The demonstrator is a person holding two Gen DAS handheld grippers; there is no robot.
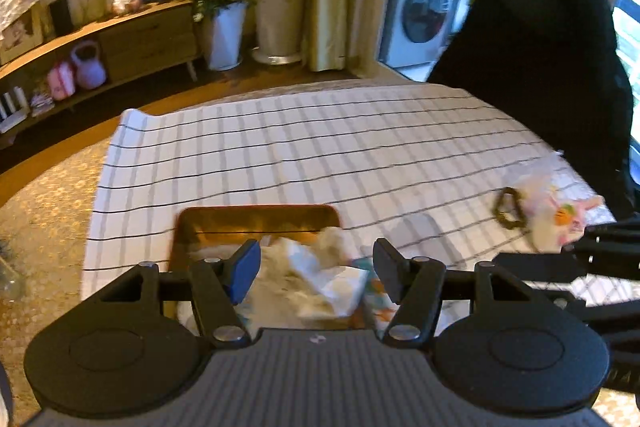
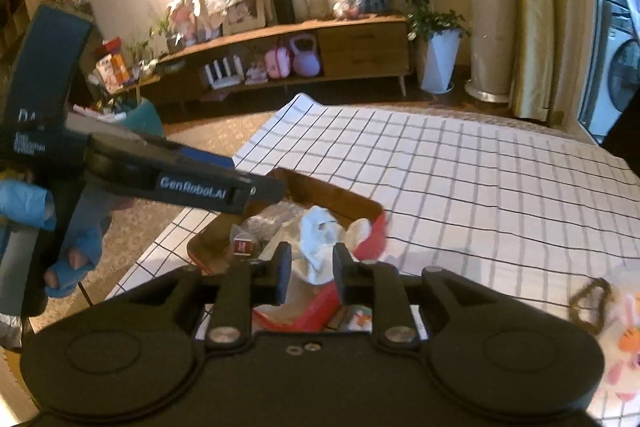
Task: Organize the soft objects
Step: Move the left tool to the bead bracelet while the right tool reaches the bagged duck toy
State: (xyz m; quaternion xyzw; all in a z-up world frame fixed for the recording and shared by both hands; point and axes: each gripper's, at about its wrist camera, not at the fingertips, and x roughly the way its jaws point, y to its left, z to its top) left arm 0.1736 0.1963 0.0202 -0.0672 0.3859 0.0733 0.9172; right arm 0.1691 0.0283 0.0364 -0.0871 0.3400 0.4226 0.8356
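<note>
Nearest in, the left gripper (image 1: 316, 263) is hanging over the brown tray (image 1: 256, 217), fingers spread wide with nothing between them, the pads clear of the crumpled cloths (image 1: 320, 279) that are piling up inside the tray. From the right wrist view, the right gripper (image 2: 310, 269) is sitting above the same heap, jaws parted only a little and pressing on nothing, with a pale blue-grey cloth (image 2: 320, 239) showing through the gap below them. The tray is resting at the near edge of the checked sheet (image 1: 320, 147), its near-left corner just beside where the sheet is giving way to the speckled floor (image 1: 48, 211). To the right, a small pale plush toy (image 1: 556, 215) is lying on the sheet with a dark ring-shaped band (image 1: 510, 209) touching its left side, well apart from the tray. Beyond the tray, the sheet is running bare all the way to its far edge, leaving plenty of room. Farther back, a low wooden sideboard (image 2: 320, 47) is lining the wall, a white planter (image 2: 440, 61) beside it and a washing machine (image 1: 424, 11) off right.
</note>
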